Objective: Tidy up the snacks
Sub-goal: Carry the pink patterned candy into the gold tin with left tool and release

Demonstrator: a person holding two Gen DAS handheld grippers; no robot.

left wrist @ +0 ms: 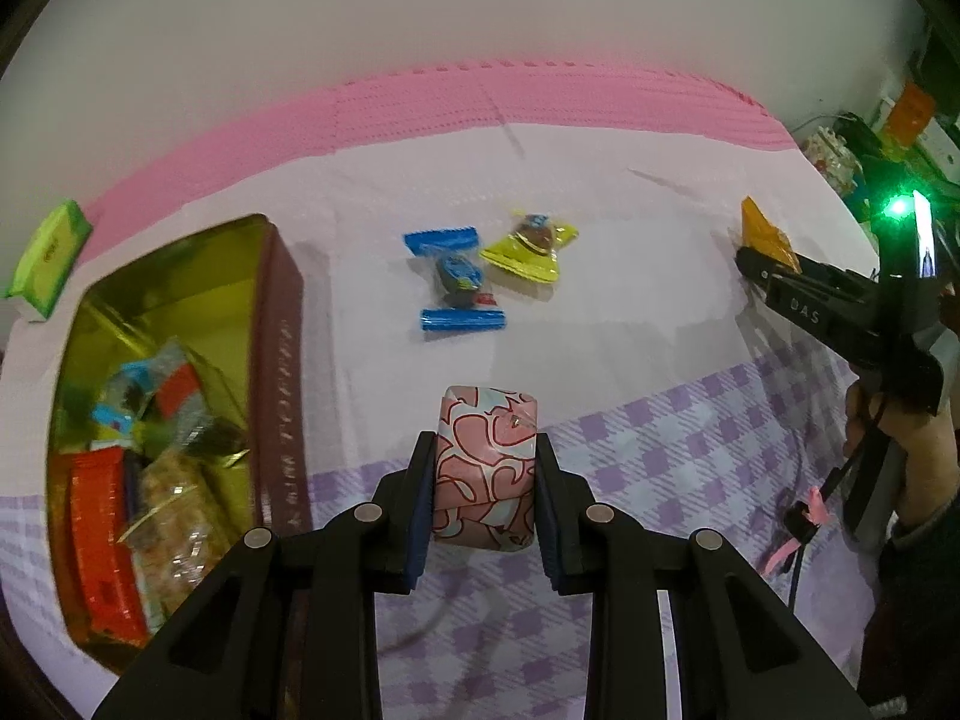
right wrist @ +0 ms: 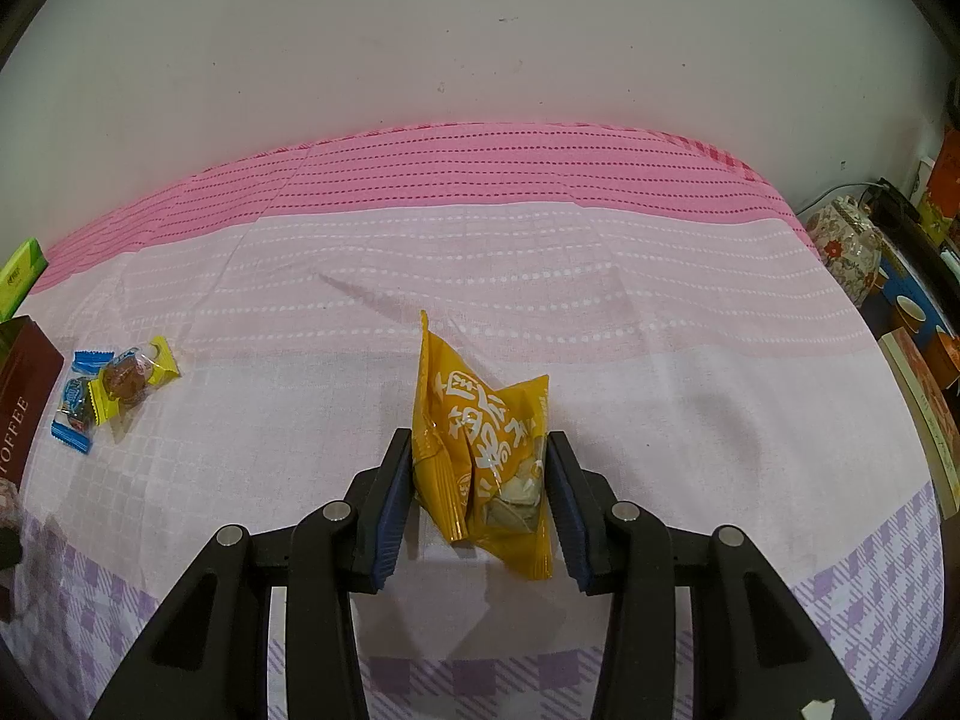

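With the left gripper (left wrist: pixel 485 468) clamped on the pink snack (left wrist: pixel 486 456) above the cloth just right of the tin (left wrist: pixel 282 324), and the right gripper (right wrist: pixel 480 480) pinching the orange packet (right wrist: pixel 486 450), carry pink over the tin's rim before releasing.

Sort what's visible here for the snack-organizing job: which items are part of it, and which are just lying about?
Part of the job:
- pink patterned snack, held in the left gripper
- orange packet, held in the right gripper
- blue candy
- yellow candy
- toffee tin, already holding snacks

Just lying about:
- green box
- floral teapot
- books
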